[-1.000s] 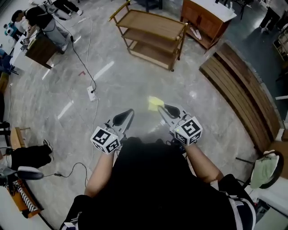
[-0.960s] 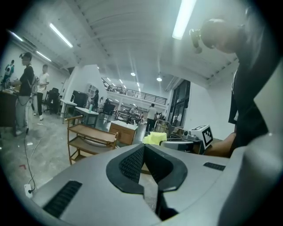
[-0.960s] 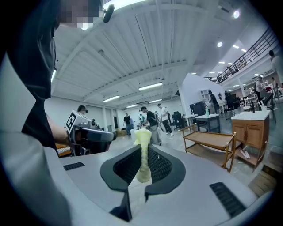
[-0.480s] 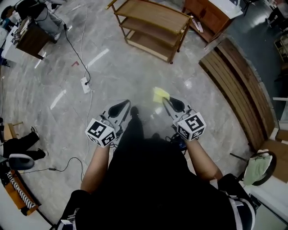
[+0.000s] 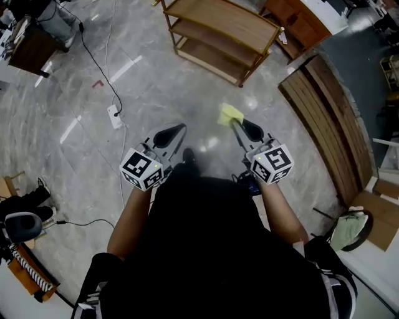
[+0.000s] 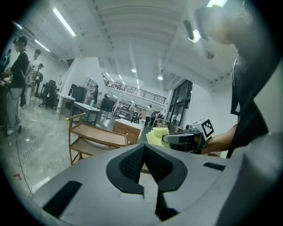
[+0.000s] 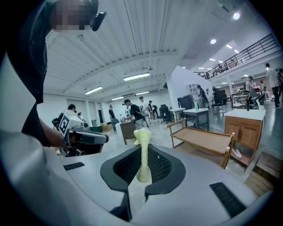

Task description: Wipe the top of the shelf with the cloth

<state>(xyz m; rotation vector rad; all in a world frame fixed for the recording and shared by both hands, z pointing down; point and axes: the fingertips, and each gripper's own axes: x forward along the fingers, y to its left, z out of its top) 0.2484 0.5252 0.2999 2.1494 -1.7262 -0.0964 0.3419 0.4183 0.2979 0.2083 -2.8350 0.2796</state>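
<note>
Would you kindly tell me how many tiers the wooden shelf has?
3, stacked: the top, the middle tier under it, and the bottom tier lowest. None seems hidden.

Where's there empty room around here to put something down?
The shelf top looks fully bare between its end rails. The grey floor is open between the shelf and the cloth held in the right gripper. Tighter: the power strip and its cable to the left, the slatted wooden boards to the right.
</note>
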